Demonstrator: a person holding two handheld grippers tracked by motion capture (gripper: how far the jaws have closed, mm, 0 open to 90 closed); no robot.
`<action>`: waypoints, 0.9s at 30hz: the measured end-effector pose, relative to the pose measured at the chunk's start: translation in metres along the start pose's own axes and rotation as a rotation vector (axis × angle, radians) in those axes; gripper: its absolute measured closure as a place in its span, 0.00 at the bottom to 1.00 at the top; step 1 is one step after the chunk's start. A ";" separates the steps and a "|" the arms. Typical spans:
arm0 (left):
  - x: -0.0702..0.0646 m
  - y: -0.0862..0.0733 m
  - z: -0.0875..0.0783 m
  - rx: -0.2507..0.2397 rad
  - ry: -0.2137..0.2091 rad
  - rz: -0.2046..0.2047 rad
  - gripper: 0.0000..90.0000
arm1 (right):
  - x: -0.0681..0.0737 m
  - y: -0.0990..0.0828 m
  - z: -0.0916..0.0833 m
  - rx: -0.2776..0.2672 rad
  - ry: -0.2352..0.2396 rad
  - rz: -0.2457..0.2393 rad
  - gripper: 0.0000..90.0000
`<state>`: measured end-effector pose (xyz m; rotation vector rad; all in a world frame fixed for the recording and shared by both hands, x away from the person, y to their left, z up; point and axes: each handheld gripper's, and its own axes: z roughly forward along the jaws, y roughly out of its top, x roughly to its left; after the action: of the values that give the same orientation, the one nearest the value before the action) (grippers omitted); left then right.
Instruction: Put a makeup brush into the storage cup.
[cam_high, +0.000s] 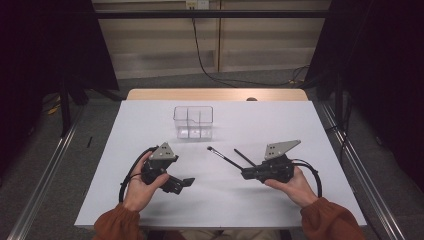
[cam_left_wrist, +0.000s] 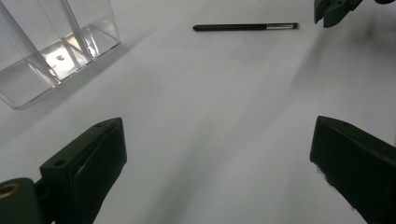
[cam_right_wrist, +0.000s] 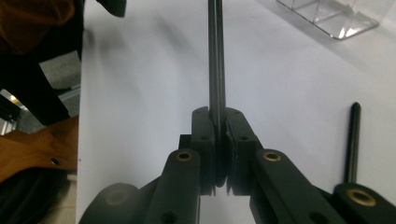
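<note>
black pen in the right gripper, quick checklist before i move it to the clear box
1. Right gripper shut on the black pen: ok.
2. Pen sits straight between the jaws: ok.
3. Clear divided box upright on the table: ok.
4. Box compartments free: ok, as far as visible.
5. Left gripper open, apart from the pen: ok.
6. Second thin black stick beside the right gripper, loose or attached: cannot tell.

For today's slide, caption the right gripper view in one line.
Right gripper shut on a thin black pen above the white table.
</note>
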<state>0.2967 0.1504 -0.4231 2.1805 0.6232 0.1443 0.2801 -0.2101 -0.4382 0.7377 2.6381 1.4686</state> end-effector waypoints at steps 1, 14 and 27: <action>-0.001 0.000 0.000 -0.002 0.002 0.001 0.04 | 0.001 -0.001 0.001 -0.001 -0.005 -0.003 0.93; -0.001 -0.004 -0.001 -0.036 0.027 -0.005 0.04 | 0.006 -0.003 0.002 -0.125 -0.048 -0.017 0.93; -0.008 0.000 -0.002 -0.141 0.016 -0.024 0.04 | 0.011 -0.001 0.000 -0.185 -0.043 -0.041 0.93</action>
<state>0.2897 0.1478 -0.4210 2.0373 0.6286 0.1877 0.2702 -0.2062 -0.4369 0.6862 2.4290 1.6372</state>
